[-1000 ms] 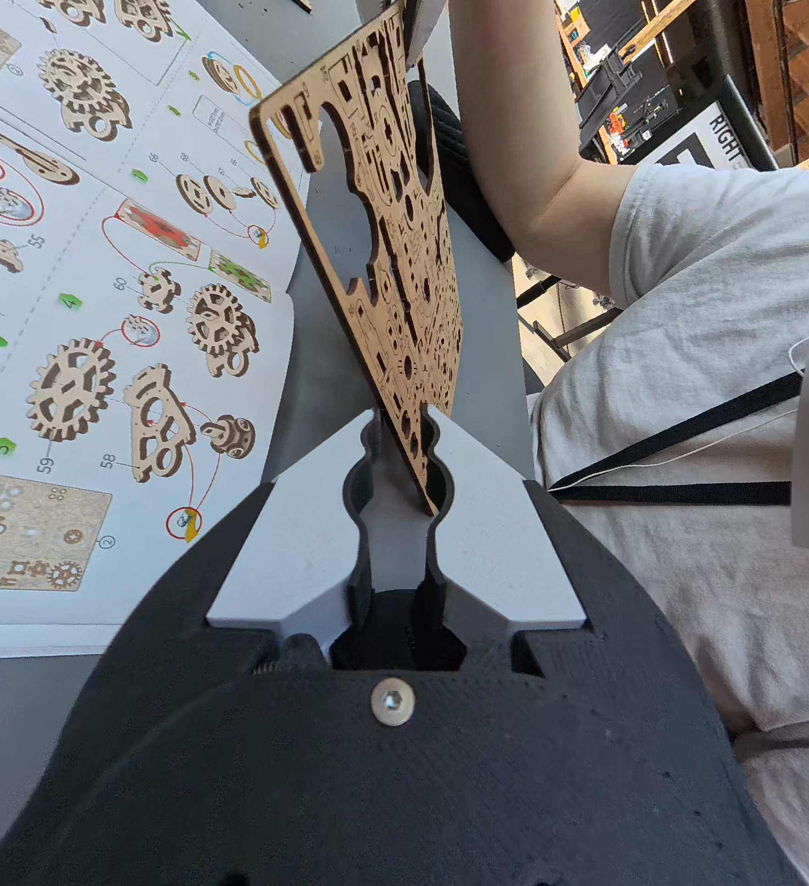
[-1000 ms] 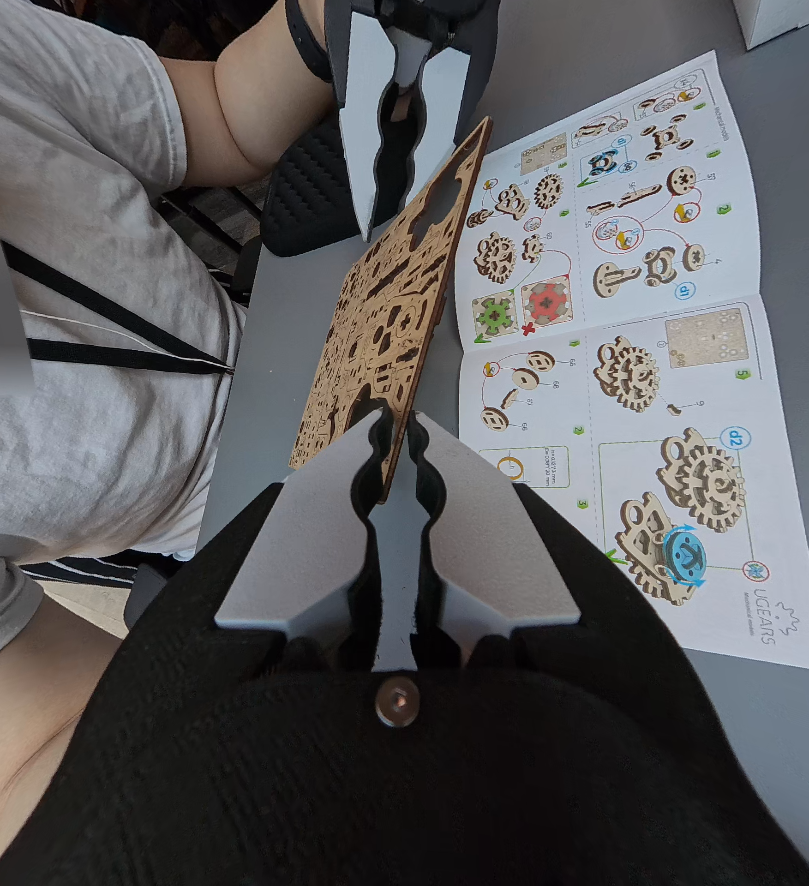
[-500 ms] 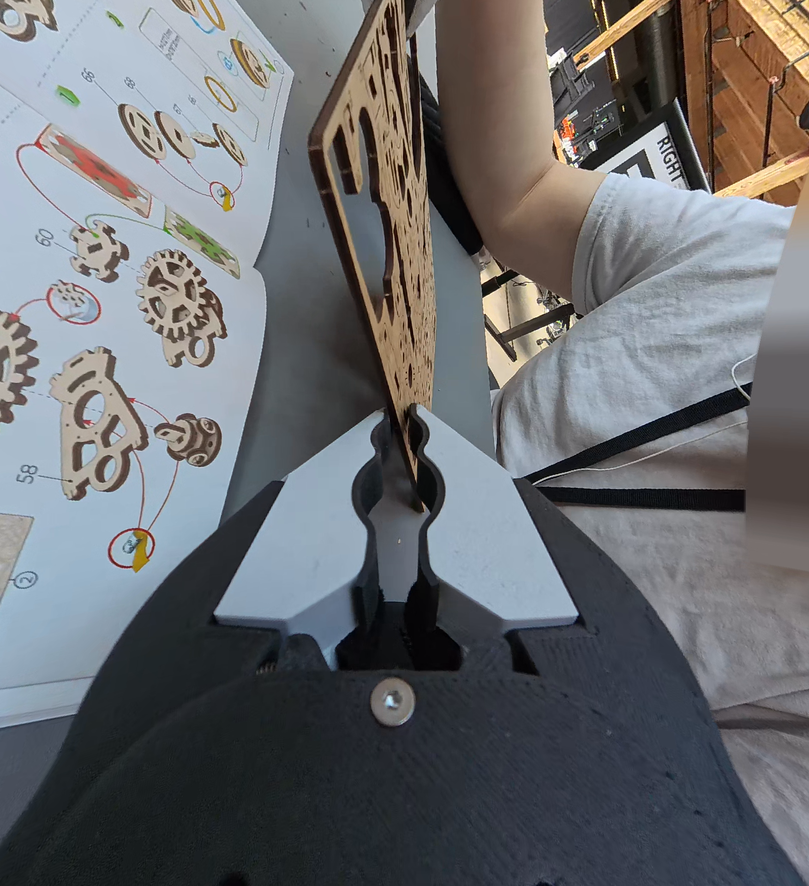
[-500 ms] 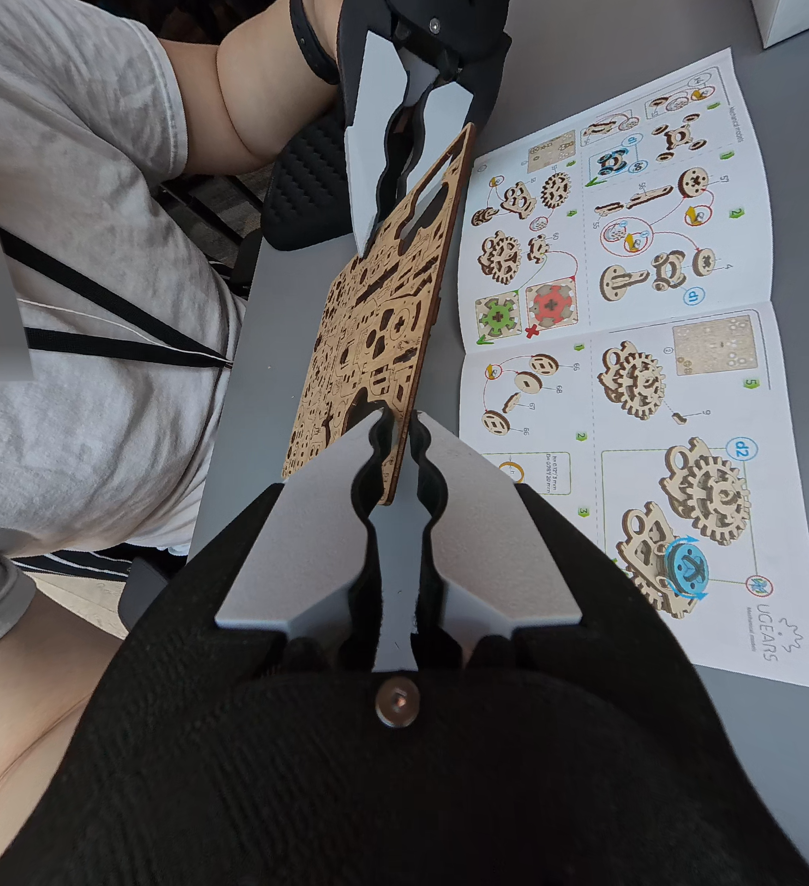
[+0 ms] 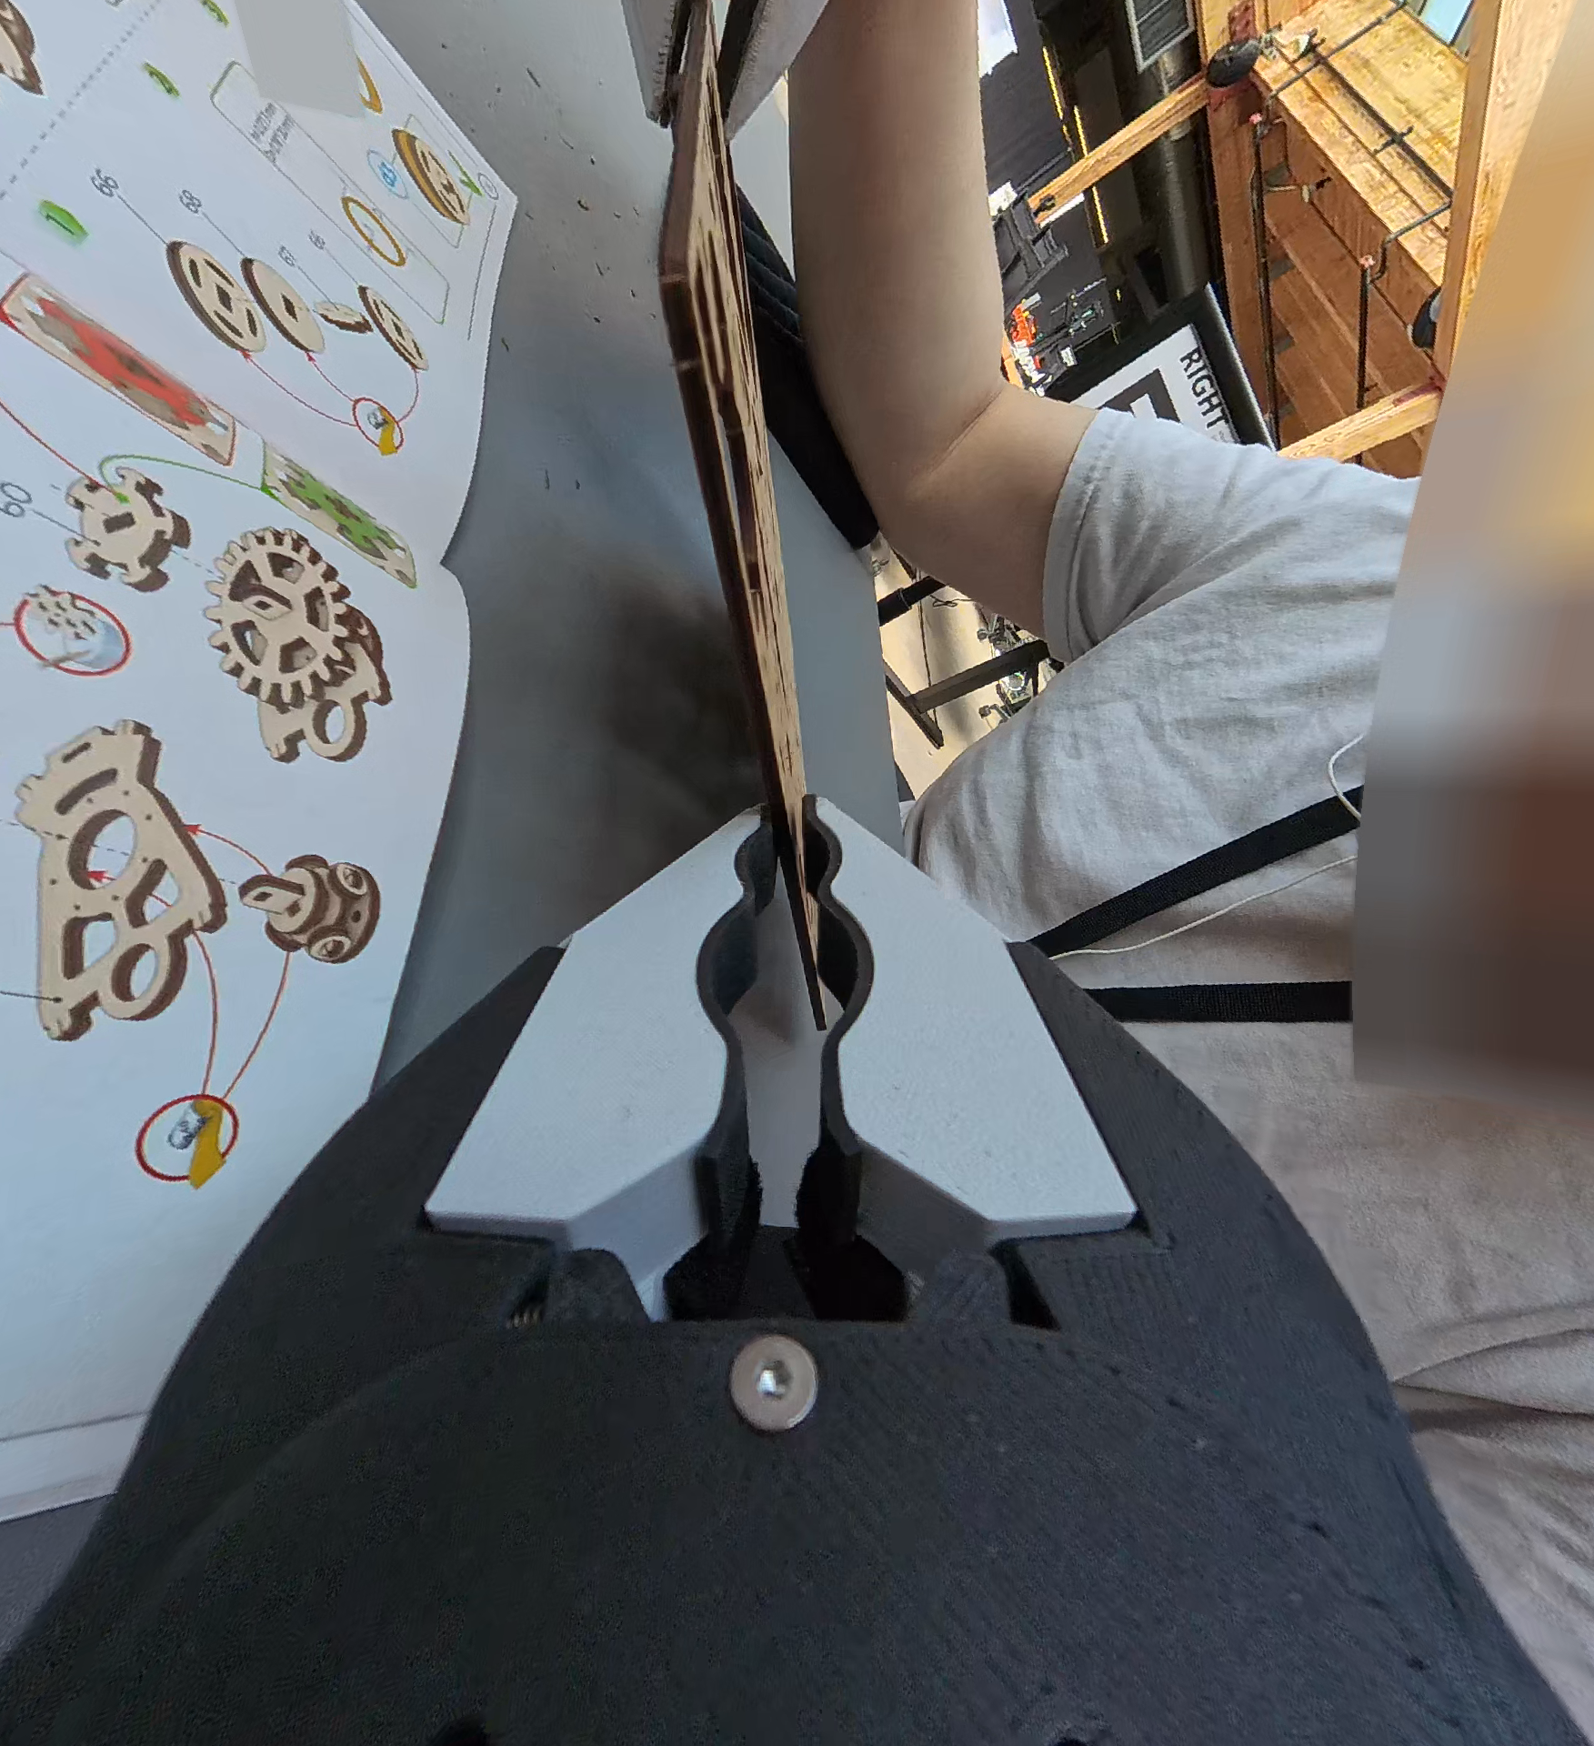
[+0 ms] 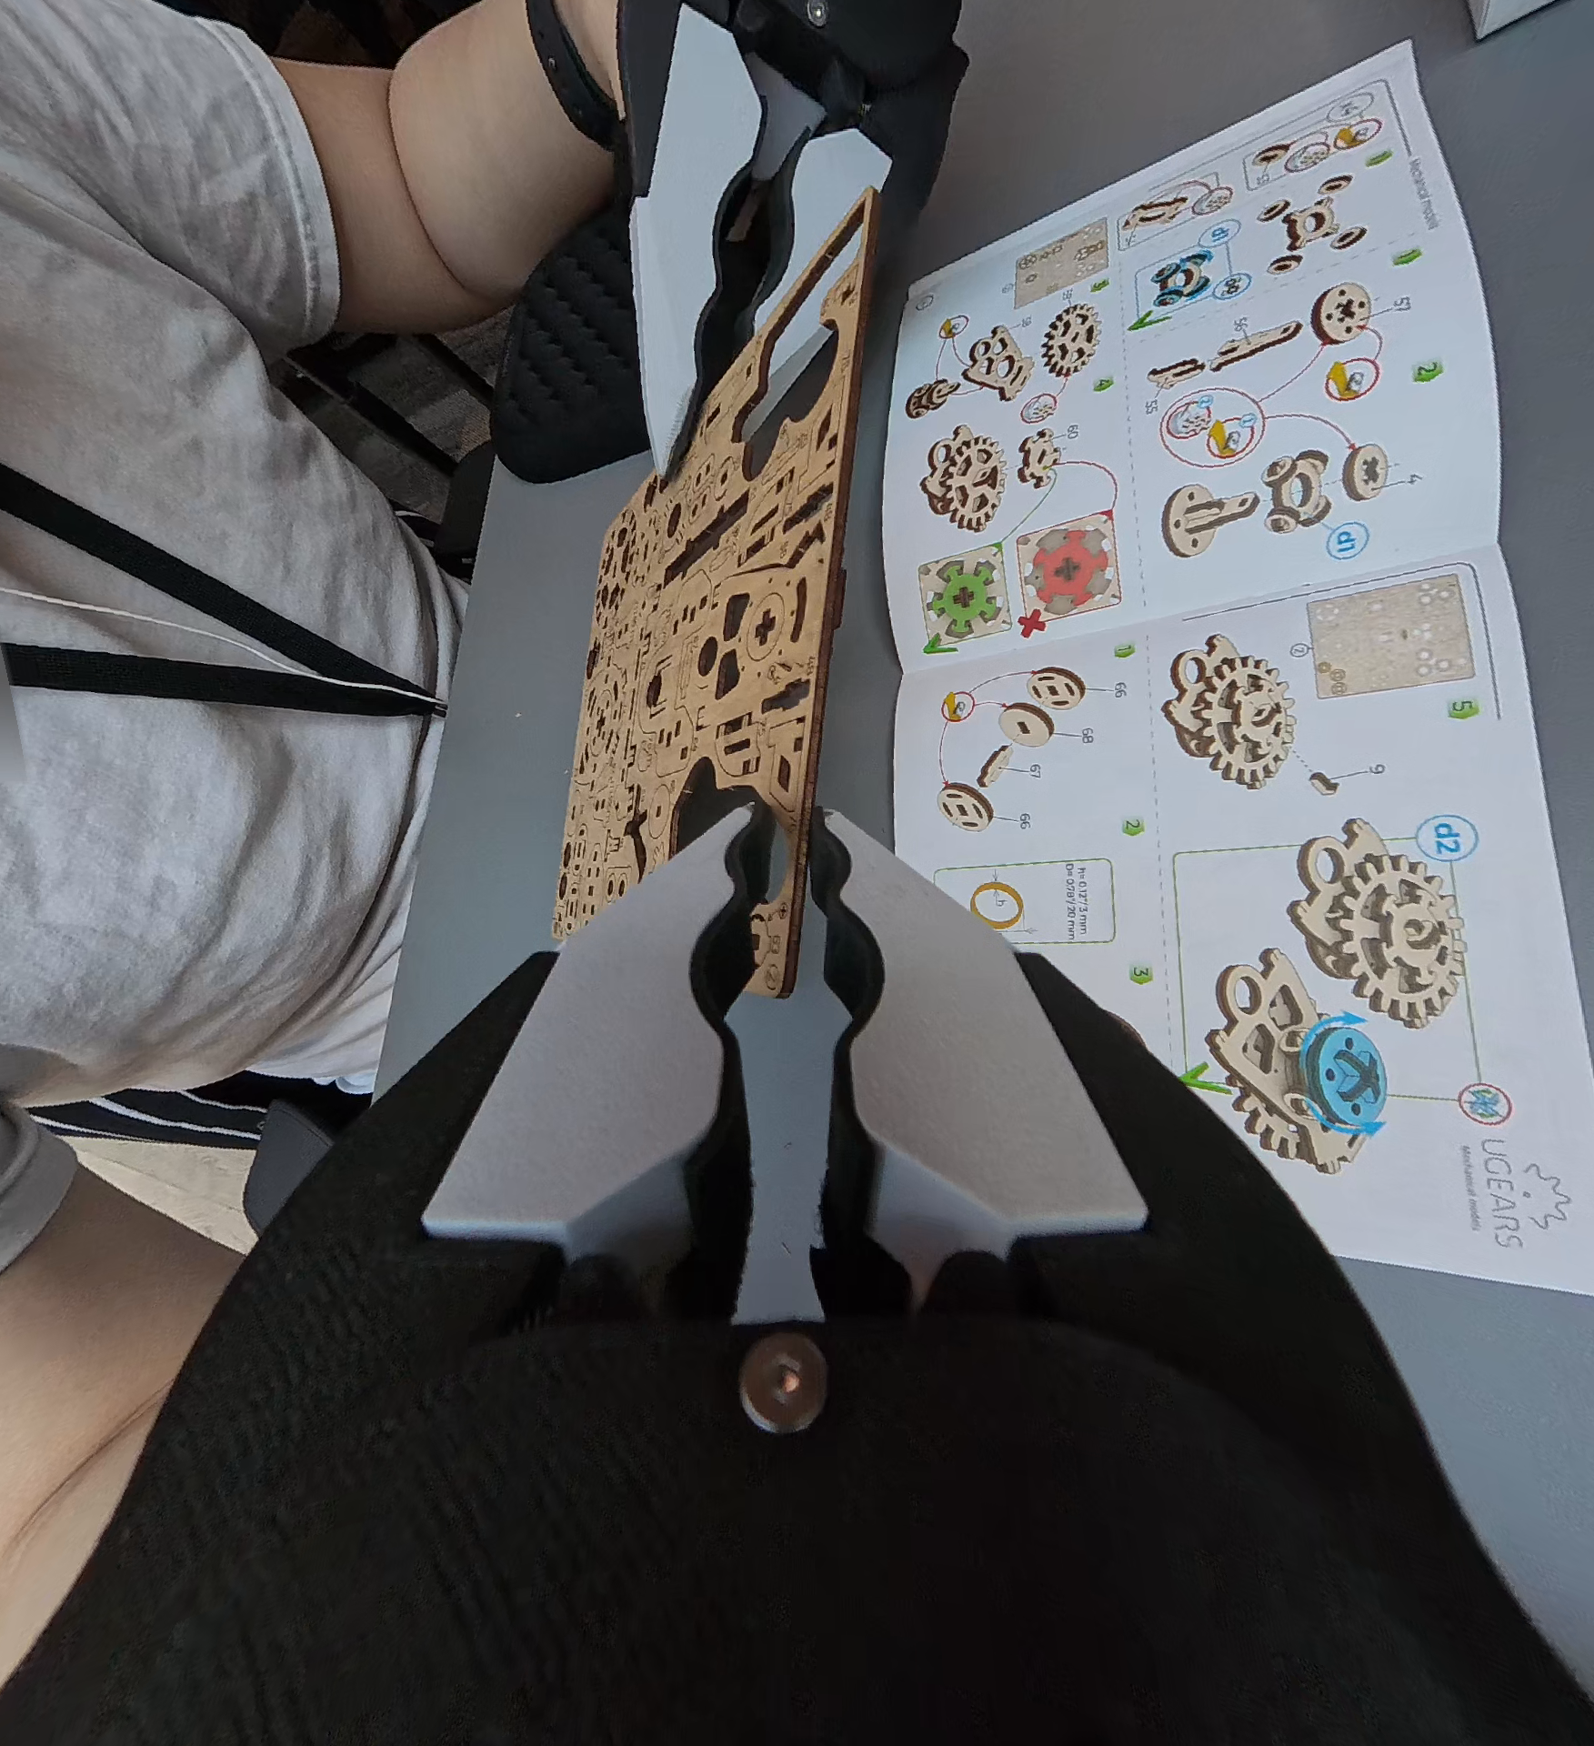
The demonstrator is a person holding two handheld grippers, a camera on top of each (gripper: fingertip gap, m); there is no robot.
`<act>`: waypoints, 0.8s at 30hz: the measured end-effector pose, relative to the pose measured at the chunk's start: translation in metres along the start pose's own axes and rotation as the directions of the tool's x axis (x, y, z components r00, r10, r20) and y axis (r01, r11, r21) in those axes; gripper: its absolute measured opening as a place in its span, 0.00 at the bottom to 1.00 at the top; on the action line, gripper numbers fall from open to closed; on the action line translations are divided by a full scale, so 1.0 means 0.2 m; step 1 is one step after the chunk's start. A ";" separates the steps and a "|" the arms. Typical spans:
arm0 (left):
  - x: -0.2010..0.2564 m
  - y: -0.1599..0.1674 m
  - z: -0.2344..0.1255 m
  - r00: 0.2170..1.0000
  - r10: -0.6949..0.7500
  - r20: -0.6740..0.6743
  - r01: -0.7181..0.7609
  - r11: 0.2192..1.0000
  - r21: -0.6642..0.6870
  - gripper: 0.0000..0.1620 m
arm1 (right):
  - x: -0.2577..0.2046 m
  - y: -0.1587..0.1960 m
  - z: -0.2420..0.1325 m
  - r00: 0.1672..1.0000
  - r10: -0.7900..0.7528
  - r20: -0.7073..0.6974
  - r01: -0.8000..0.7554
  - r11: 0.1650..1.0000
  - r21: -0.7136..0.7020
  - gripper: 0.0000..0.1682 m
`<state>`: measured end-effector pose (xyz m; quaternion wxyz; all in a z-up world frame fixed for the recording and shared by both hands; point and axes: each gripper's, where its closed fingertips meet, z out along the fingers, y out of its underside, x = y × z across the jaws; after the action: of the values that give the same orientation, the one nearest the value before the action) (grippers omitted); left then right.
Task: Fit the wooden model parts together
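A laser-cut wooden parts sheet (image 6: 727, 614) is held in the air above the grey table (image 6: 1530, 1417), one gripper at each end. My right gripper (image 6: 785, 817) is shut on its near corner. My left gripper (image 6: 727, 416) clamps the far end, by a large cutout. In the left wrist view the sheet (image 5: 736, 472) appears almost edge-on and upright, with my left gripper (image 5: 788, 813) shut on its lower edge. The right gripper's fingers (image 5: 670, 57) show at the sheet's top end.
An open instruction booklet (image 6: 1246, 661) lies flat on the table beside the sheet; it also shows in the left wrist view (image 5: 207, 661). A person in a white shirt (image 6: 160, 567) sits at the table edge. A black chair armrest (image 6: 566, 378) is beneath the left gripper. The grippers' ends are close to 15 cm from one another.
The sheet has turned from slanted to nearly edge-on in the left wrist view and stands steeper in the right wrist view. Both grippers have kept their hold on it.
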<state>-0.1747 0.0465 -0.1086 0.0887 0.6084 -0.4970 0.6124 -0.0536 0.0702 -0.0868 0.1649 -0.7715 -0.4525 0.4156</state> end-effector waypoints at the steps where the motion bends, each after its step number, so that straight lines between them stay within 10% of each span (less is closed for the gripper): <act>1: 0.00 0.00 0.00 1.000 -0.001 -0.006 0.001 1.000 0.005 0.03 | 0.00 0.00 0.00 1.000 0.002 0.000 -0.002 1.000 0.000 0.03; 24: 0.02 -0.01 0.04 0.999 0.038 -0.009 -0.038 0.999 0.005 0.01 | 0.00 0.02 -0.02 1.000 0.006 -0.008 -0.006 1.000 -0.014 0.03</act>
<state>-0.1690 0.0388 -0.1058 0.0776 0.5962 -0.5066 0.6179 -0.0482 0.0686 -0.0868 0.1602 -0.7758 -0.4523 0.4098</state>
